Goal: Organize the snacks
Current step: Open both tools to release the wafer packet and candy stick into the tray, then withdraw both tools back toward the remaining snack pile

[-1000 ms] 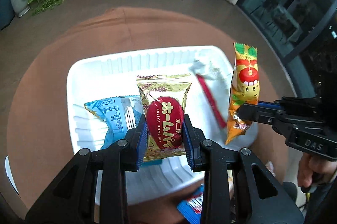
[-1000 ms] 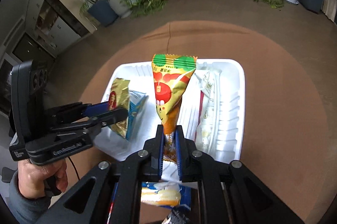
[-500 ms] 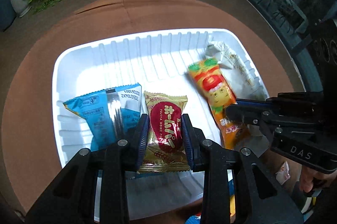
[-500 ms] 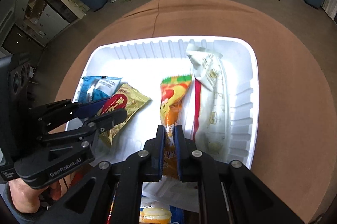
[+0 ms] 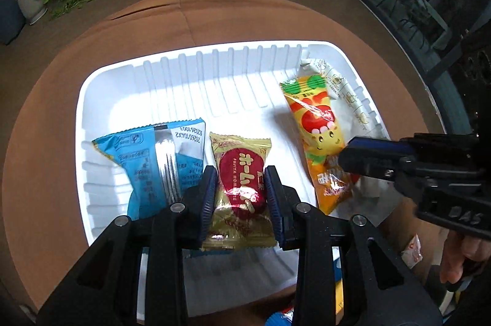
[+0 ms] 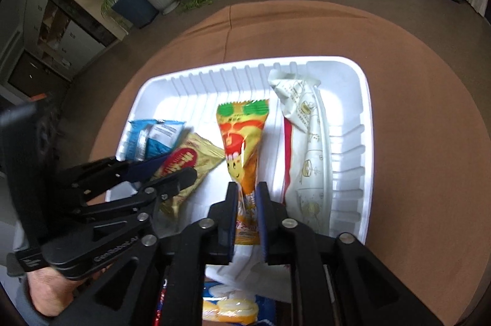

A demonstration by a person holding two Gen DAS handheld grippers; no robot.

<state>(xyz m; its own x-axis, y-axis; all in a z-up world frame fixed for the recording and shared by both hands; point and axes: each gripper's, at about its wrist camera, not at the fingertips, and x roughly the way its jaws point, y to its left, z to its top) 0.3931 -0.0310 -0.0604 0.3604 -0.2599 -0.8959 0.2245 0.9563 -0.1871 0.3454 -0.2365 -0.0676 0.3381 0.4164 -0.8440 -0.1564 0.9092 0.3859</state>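
Note:
A white ribbed tray [image 5: 190, 56] [image 6: 245, 62] sits on a round brown-covered table. A gold packet with a red oval [image 5: 239, 148] [image 6: 196, 154] lies in it, and my left gripper [image 5: 241, 172] [image 6: 181, 164] still pinches its near half as the jaws start opening. An orange cartoon packet [image 5: 316, 123] [image 6: 242, 135] lies to its right. Its near end sits between the pads of my right gripper [image 6: 246, 188] [image 5: 353, 154], whose jaws are opening and no longer press it. A blue packet [image 5: 147, 154] [image 6: 153, 135] and a long white packet [image 6: 310, 157] also lie in the tray.
More loose snacks [image 6: 230, 310] lie on the table by the tray's near edge, under the grippers. A person's hands [image 6: 52, 292] [image 5: 457, 252] hold the grippers. The brown cloth [image 6: 414, 111] surrounds the tray. Potted plants and a white shelf stand far behind.
Both packets hung above the tray a second ago and now lie on its floor. Since half a second ago the right jaws have parted slightly from the orange packet.

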